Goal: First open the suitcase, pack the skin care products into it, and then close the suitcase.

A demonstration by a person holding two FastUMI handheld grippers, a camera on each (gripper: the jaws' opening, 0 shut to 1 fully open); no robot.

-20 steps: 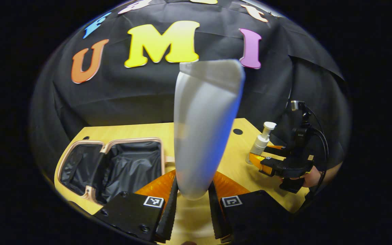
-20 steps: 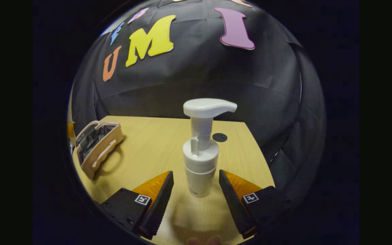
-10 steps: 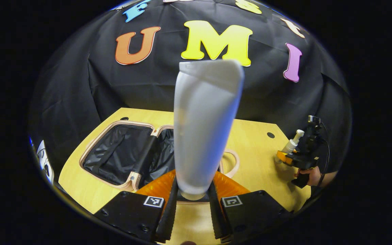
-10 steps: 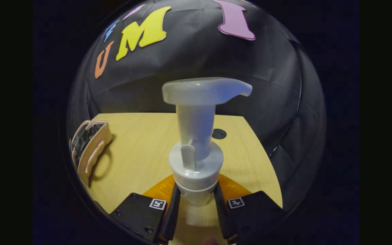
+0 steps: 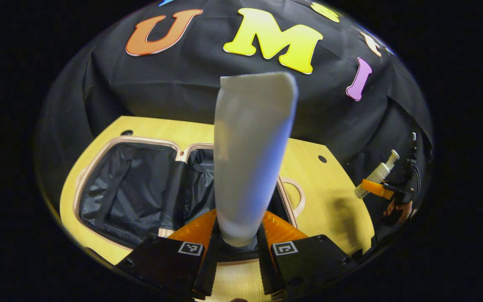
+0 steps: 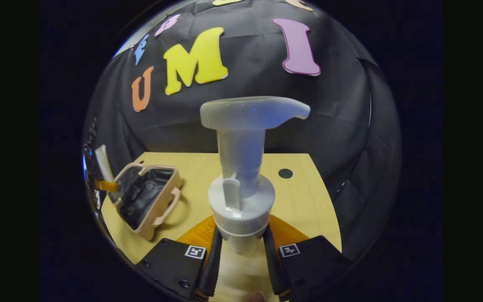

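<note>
**Both grippers loaded; case lies open on the table**

In the left gripper view the left gripper (image 5: 237, 247) has its fingers closed in on the lower end of a white tube (image 5: 252, 155), one finger on each side, pressing it; the tube stands upright between them, its flat crimped end at the top; the open case (image 5: 141, 188) lies directly below and beyond the fingers, both black-lined halves spread flat, the pink rim showing all round; the case handle (image 5: 294, 197) sticks out on the right of the tube; bare table (image 5: 333, 209) runs from the handle to the right edge, and a narrow strip of table lies between the case and the far edge.

In the right gripper view the right gripper (image 6: 241, 256) is closed on the body of a white pump bottle (image 6: 243, 184), both fingers against its sides, the bottle upright with its spout pointing right; the case sits well apart at the left, near the table's left edge; open wood lies between bottle and case, and a dark hole (image 6: 285, 173) marks the table near its far right corner; the tube rises at the far left, just beside the case.
</note>
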